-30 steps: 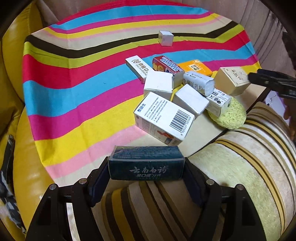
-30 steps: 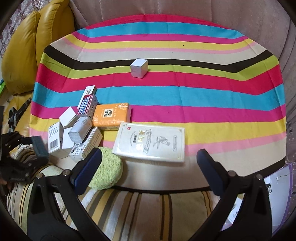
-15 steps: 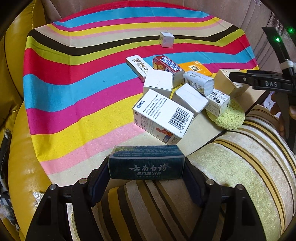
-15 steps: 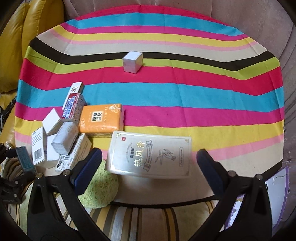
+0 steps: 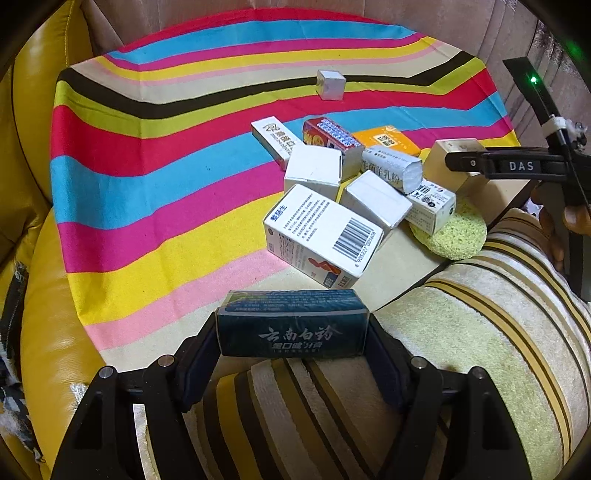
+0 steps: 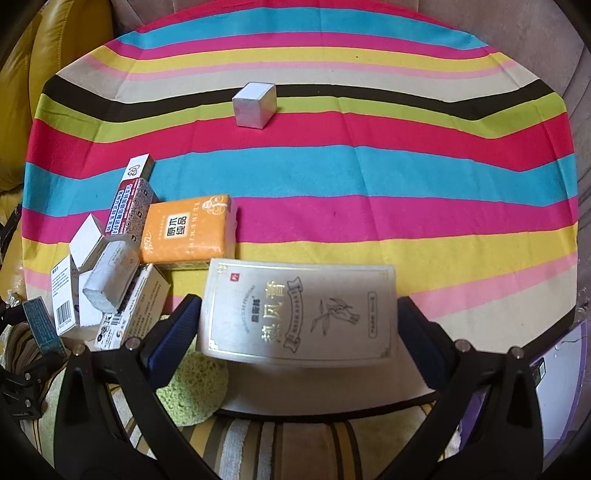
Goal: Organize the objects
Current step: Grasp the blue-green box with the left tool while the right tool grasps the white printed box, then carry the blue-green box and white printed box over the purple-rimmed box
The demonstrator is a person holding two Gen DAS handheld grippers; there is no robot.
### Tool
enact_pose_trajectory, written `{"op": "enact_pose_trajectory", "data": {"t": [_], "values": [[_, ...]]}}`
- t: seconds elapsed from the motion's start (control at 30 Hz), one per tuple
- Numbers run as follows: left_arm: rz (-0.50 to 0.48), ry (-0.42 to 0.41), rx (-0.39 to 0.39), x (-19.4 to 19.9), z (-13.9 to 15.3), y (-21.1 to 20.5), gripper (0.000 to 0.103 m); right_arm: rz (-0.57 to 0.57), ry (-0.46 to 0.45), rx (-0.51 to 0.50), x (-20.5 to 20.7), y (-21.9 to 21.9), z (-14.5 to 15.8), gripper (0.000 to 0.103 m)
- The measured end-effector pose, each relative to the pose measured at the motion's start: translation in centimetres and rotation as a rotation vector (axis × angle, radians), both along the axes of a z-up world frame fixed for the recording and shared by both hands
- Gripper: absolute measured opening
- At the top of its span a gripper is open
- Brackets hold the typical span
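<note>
Your left gripper clamps the blue box endwise; your right gripper stands open astride the beige box: probably light, crushable card, so pinch its short ends.

This looks like a home living room. A glossy yellow leather sofa curves along one side, and a plush beige upholstered backrest rises behind. A brightly striped cotton cloth is spread over the seat, and a fuzzy cream cushion with brown and yellow stripes lies at its near edge. Small household cardboard boxes sit piled on the cloth.
</note>
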State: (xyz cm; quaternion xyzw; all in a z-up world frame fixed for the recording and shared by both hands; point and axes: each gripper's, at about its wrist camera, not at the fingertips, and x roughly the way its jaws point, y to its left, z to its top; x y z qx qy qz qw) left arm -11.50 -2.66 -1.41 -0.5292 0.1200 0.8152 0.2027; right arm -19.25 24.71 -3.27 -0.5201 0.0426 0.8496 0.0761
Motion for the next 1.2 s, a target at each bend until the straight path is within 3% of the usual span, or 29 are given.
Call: {"op": "enact_pose_trajectory", "data": {"t": [0.33, 0.67, 0.9, 1.2], "values": [[0.033, 0.061, 0.005, 1.4, 2.6, -0.1, 0.074, 0.017, 0.071, -0.040, 1.8, 0.5, 1.5, 0.099], [-0.014, 0.109, 0.028, 2.7, 5.2, 2.8, 0.074, 0.019, 0.163, -0.089, 7.6, 2.8, 4.2, 0.099], [-0.097, 0.138, 0.044, 3.2, 7.2, 7.4, 0.074, -0.055, 0.214, -0.116, 12.2, 7.0, 5.8, 0.099], [-0.269, 0.143, 0.032, 4.0, 8.1, 16.5, 0.074, -0.176, 0.189, -0.088, 17.9, 14.0, 4.9, 0.099]]}}
